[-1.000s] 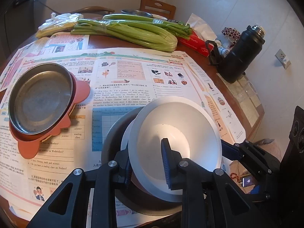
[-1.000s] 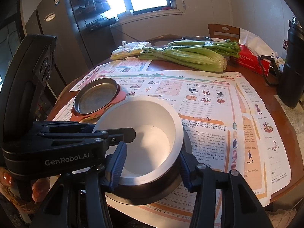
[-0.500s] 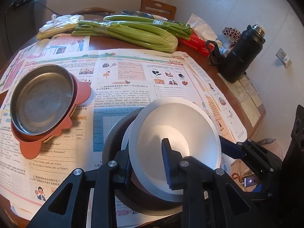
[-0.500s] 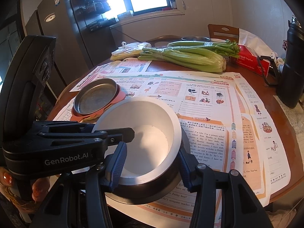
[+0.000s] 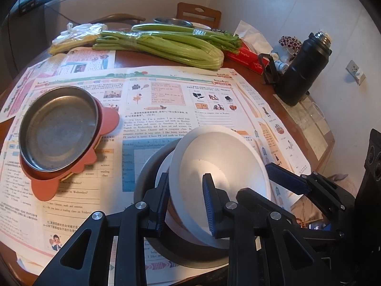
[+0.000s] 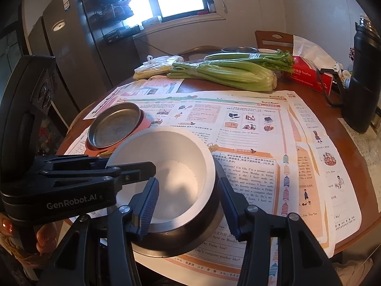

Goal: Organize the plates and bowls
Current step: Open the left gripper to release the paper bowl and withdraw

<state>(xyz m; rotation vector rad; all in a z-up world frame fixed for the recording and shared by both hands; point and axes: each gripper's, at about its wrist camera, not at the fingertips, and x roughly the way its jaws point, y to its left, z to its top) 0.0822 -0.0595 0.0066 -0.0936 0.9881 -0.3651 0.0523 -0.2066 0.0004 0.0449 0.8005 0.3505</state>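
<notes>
- Landmark for all positions: the dark metal bowl at the near edge of the round table, standing on the spread printed sheets.
- Far left of the dark bowl: a steel plate sits in an orange tray with lobed edges. The pair is apart from the bowl, with printed paper between them.
- Left gripper: its jaws are closed on the near rim of the white bowl, one blue pad outside the wall, one inside. In the right wrist view this gripper reaches in from the left across the white bowl's rim.
- The white bowl sits tilted inside the dark bowl, its mouth leaning toward the table's far side. A second white rim shows beneath it on the left.
- Right gripper: its two pads stand either side of the stacked bowls' near right rim, the left pad inside the white bowl, the right pad against the dark bowl's outer wall. I cannot tell whether they press.
- Beyond the dark bowl, at the far side of the table: celery bunches, a plastic bag to their left, a red tissue box to their right.
- Far right of the dark bowl: a black flask stands upright near the table edge.
</notes>
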